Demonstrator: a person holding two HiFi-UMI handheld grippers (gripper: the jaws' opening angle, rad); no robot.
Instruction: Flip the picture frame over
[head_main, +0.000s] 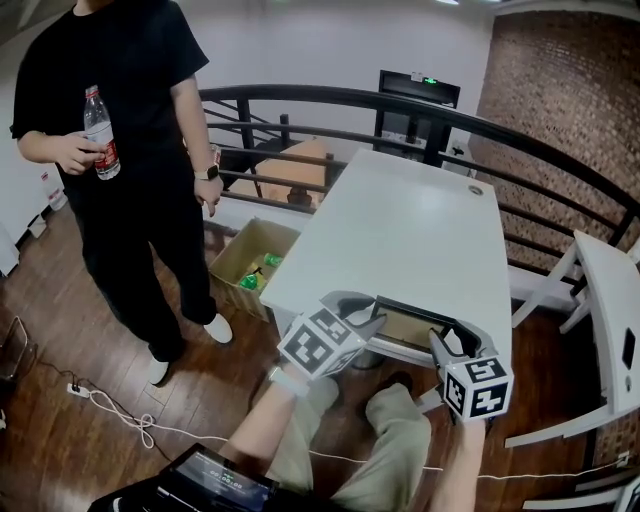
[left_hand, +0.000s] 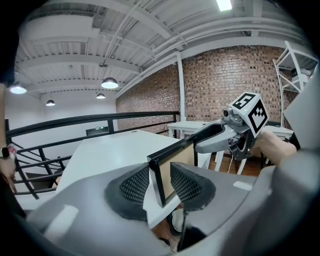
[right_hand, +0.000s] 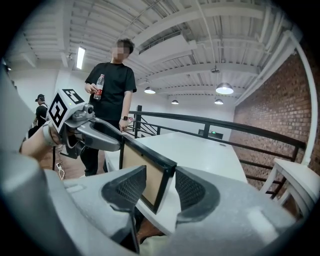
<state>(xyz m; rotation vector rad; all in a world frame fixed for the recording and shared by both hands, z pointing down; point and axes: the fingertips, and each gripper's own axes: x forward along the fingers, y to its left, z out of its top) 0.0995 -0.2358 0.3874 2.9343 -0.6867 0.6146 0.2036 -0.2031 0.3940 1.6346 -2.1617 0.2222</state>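
Fingers (left_hand: 135, 185) on black picture frame (left_hand: 180, 160), brown-backed

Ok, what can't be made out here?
Far face of the picture frame: turned away in all three views; only the brown side shows.
Green contents of the cardboard box, head view: too small, partly behind the table.
Label on the bottle, head view: too small to read.
Small round thing at the table's far corner, head view: too small to name.
Dark device, head view: cut off by the lower edge.
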